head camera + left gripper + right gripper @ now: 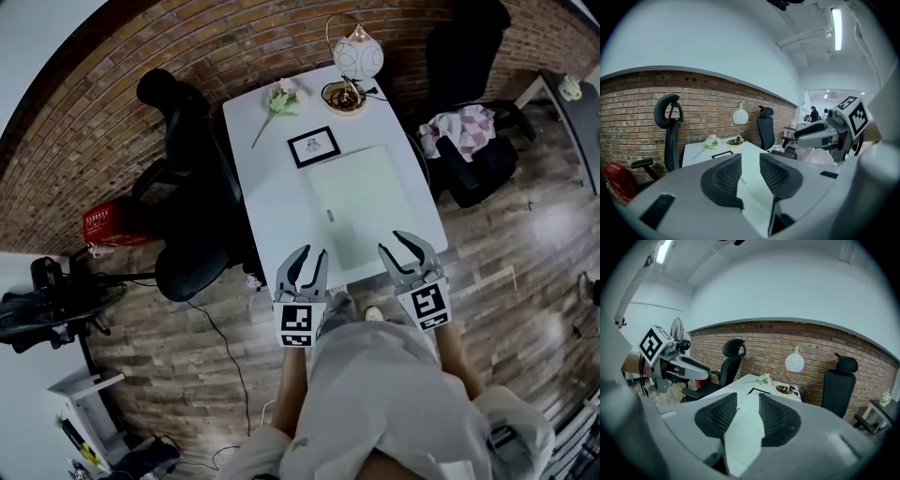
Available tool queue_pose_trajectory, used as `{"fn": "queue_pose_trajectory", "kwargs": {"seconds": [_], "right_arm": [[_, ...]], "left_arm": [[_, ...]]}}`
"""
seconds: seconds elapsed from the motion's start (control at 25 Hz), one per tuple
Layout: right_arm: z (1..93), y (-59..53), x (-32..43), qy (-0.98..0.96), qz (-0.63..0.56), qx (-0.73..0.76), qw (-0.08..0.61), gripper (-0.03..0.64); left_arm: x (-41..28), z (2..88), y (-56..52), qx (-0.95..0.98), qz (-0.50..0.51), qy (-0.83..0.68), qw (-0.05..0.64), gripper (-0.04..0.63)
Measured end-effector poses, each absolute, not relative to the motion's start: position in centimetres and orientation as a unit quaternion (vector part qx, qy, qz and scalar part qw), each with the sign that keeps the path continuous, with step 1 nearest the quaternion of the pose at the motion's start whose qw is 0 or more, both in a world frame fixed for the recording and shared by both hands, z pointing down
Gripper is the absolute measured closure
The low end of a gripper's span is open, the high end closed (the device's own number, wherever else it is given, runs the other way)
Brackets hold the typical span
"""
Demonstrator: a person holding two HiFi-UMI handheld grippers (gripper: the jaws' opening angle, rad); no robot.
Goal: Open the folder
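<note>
On the table (272,178), folder (361,202) lies shut, untouched; left gripper (312,255) & right gripper (394,242) at near edge, jaws apart, nothing btwn. Whole opening yet to do.

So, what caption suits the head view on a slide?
Left gripper and right gripper, both open, hover at the near edge of a white table holding a closed green folder.

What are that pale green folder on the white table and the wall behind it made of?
The folder looks like thin plastic, pale green with a dull, slightly frosted finish. It lies flat as a smooth sheet with rounded corners, though stiff card is possible. The wall looks like bare red-brown brick, rough and unpainted, with rows of blocks and paler mortar lines showing.
</note>
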State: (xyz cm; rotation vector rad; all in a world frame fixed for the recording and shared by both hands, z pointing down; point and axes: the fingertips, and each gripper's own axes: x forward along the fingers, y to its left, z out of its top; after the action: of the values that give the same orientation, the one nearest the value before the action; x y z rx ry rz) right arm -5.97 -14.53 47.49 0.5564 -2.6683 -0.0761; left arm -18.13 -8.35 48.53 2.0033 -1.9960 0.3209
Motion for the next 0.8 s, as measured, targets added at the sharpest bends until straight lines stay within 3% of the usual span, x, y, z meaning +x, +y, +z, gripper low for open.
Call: {"fn": "queue_pose_trajectory", "kwargs": {"seconds": [0.8], "right_arm": [[57.5,-12.4,-9.4,-0.927,-0.037,0.152,0.34,0.469]], "left_arm": [[-19.2,58.9,-10.7,0.744,0.155,-0.604,0.239,0.477]]}}
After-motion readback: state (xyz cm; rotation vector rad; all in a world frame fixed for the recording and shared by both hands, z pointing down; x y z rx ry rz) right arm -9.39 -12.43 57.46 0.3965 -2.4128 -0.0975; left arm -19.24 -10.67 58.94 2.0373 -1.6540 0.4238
